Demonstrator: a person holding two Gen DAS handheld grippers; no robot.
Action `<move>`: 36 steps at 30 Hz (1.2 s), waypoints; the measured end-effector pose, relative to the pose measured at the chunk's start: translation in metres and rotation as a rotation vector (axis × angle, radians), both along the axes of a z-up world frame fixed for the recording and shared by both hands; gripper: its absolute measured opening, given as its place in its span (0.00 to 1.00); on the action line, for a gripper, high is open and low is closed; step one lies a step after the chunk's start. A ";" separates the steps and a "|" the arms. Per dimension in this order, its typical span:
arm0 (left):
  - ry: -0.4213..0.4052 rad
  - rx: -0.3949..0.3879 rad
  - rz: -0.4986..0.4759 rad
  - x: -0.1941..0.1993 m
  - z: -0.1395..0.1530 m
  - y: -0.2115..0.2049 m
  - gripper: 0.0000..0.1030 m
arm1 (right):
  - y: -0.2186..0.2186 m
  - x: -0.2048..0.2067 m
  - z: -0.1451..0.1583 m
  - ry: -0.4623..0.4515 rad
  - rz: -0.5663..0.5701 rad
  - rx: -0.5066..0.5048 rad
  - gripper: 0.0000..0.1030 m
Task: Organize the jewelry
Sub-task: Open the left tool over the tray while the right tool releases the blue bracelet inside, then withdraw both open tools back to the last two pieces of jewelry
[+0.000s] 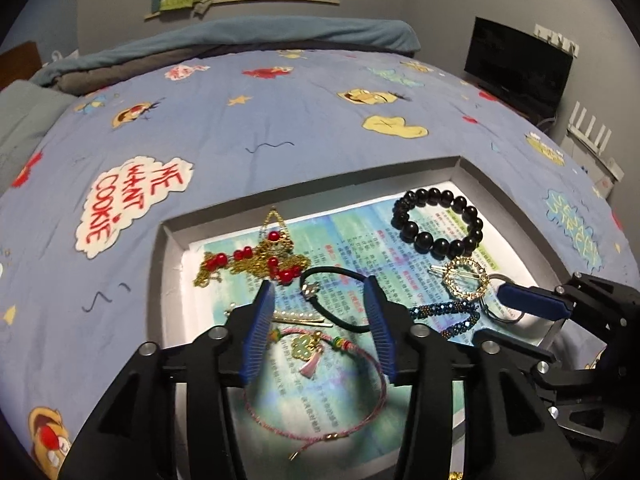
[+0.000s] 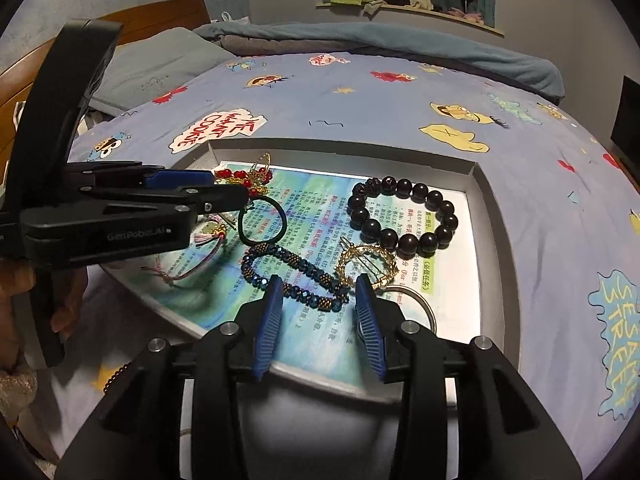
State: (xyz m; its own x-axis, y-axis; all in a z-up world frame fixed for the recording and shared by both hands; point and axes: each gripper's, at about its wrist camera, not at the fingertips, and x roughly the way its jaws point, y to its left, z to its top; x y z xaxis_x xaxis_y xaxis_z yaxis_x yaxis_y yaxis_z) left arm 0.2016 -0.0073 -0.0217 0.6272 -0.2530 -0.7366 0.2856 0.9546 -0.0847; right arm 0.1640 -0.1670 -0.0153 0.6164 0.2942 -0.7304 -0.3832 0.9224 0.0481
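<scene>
- Over shallow grey cardboard tray [image 2: 486, 200]: left gripper [image 1: 320, 300] and right gripper [image 2: 318, 300], tongs apart, nothing held.
- Blue beaded bracelet [image 2: 292, 272] at right gripper's 12 o'clock: light, limp, slippery; pinch across one strand.

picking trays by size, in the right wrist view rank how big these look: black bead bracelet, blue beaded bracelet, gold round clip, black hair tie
1. black bead bracelet and blue beaded bracelet: alike in span, so unranked; the blue one lies nearer the camera.
2. gold round clip.
3. black hair tie, smallest, though partly hidden by the left gripper.
</scene>
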 end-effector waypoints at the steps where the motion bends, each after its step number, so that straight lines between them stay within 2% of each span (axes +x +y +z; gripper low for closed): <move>1: -0.002 -0.006 0.010 -0.001 0.002 0.003 0.54 | -0.001 -0.001 0.001 -0.003 -0.004 0.003 0.44; 4: -0.009 -0.034 0.016 -0.009 0.007 0.010 0.62 | -0.006 -0.008 0.007 -0.014 -0.020 0.007 0.49; 9: -0.026 -0.041 0.022 -0.028 0.016 0.016 0.64 | -0.017 -0.014 0.016 -0.035 -0.061 0.009 0.68; 10: -0.029 -0.041 0.023 -0.031 0.018 0.017 0.68 | -0.020 -0.015 0.018 -0.038 -0.075 0.009 0.70; 12: -0.045 -0.046 0.026 -0.042 0.023 0.021 0.78 | -0.024 -0.018 0.022 -0.047 -0.093 0.012 0.80; 15: -0.066 -0.055 0.025 -0.057 0.031 0.024 0.79 | -0.029 -0.026 0.031 -0.080 -0.123 0.020 0.93; 18: -0.094 -0.055 0.041 -0.071 0.041 0.027 0.91 | -0.030 -0.034 0.039 -0.102 -0.137 0.017 0.95; 36: -0.177 -0.034 0.087 -0.139 0.073 0.052 0.93 | -0.050 -0.077 0.070 -0.158 -0.171 0.034 0.95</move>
State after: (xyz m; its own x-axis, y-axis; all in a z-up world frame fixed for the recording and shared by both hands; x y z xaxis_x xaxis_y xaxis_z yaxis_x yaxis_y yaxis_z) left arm 0.0621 0.0446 0.0508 0.7668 -0.2151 -0.6048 0.2159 0.9737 -0.0726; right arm 0.0869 -0.2172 0.0549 0.7654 0.1981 -0.6123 -0.2265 0.9735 0.0317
